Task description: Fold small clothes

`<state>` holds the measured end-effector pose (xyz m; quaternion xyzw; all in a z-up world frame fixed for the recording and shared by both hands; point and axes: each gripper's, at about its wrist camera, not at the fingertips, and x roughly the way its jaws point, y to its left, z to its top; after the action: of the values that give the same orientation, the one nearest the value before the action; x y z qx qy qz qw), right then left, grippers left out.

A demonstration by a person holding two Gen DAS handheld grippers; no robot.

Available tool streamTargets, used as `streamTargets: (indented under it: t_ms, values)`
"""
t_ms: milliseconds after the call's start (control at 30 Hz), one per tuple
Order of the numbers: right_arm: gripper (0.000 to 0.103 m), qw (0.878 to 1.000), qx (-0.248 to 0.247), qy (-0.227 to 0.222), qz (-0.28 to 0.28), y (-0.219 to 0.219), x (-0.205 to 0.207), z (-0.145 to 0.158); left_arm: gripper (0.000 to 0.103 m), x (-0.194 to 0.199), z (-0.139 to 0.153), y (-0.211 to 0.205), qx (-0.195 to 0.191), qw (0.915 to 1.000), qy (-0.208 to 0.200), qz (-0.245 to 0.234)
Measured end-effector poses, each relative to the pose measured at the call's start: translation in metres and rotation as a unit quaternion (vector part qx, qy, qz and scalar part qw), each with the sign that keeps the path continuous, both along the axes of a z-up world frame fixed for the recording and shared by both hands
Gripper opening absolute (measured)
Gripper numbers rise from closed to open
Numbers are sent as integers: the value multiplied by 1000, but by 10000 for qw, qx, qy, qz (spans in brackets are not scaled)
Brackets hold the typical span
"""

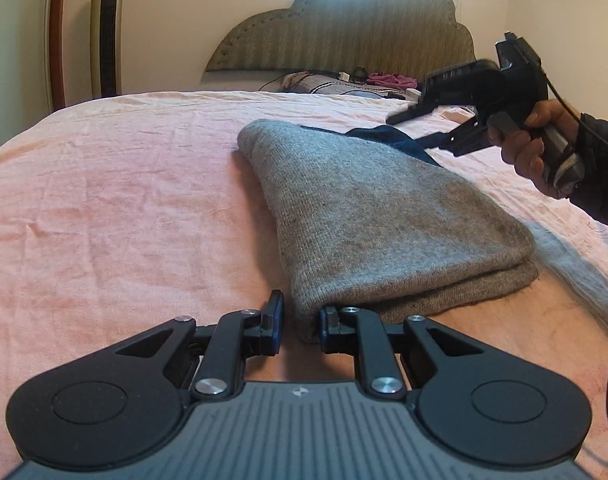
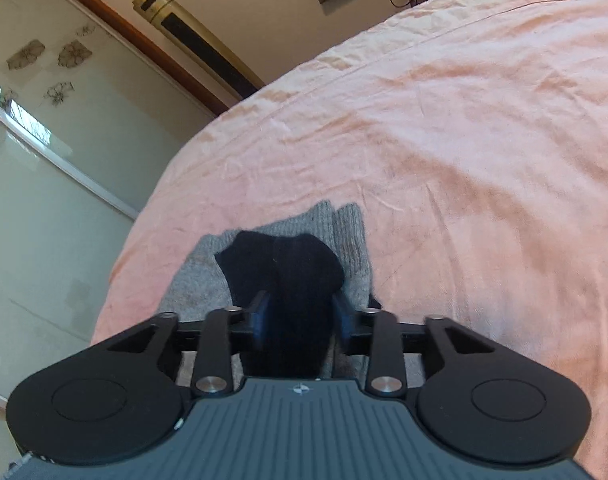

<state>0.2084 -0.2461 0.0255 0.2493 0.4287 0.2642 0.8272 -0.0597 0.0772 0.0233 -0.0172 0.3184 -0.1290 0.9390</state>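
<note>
Left gripper [image 1: 301, 326]: held low over the bed, angled down toward the near corner of the grey knit garment [image 1: 384, 216]. Its jaws stand narrowly apart with that corner lying between them; the right pad meets the cloth edge, but whether the pads actually pinch it cannot be told.

Right gripper [image 2: 301, 314]: carried by a hand [image 1: 540, 148] in a dark sleeve [image 1: 604, 168], seen in the left wrist view above the far end of the garment and tilted downward. Its jaws are about half spread with a dark navy cloth [image 2: 281, 268] between them; the fabric fills the gap and both pads lie against its sides, so it reads as gripped.

Materials: the grey garment is a fine ribbed knit, folded into a thick, tapered double layer with rounded edges, lying on the pink bedsheet [image 1: 123, 200], which is lightly creased cotton. The navy cloth is soft and ribbed, draped over the grey knit's far end. A padded, stitched headboard [image 1: 344, 32] stands behind
</note>
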Motion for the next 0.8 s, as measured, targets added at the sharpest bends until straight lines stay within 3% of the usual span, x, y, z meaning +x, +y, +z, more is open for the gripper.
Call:
streamTargets:
  t_ms: [67,233,267,300,400,500,567,633,700,800]
  values:
    - [54,9999,34,95,32,4,9,4,16,0,0,1,-16,10000,4,0]
    - [52,9960,-706,506,183,31,32,-13,16,0,0,0,2,10000,-2,6]
    - [46,9965,-661,468,205,34,31,-15,16,0,0,0,3,10000,-3,8]
    - [20,9964,-590,531,302,37,31,-15,16,0,0,0,1,10000,-2,9]
    - [19,9955,-871,-43,370,34,13,2,16,0,0,0,-8,10000,0,3]
    - [15,9978,-580,313,-68,1,15,-26,16,0,0,0,-30,10000,1,7]
    - [18,9990,-333,270,-155,-3,9,-28,16,-1,0,1,-41,10000,13,2]
    - [43,9991,-237,249,-234,-5,6,-18,17,-2,7,4,-37,9999,110,-62]
    - [59,9970,-385,-184,-640,-10,-4,7,18,-11,25,11,-136,9998,27,-129]
    - [59,9969,-325,-665,-259,4,-10,37,18,-15,57,16,-547,9976,-345,-264]
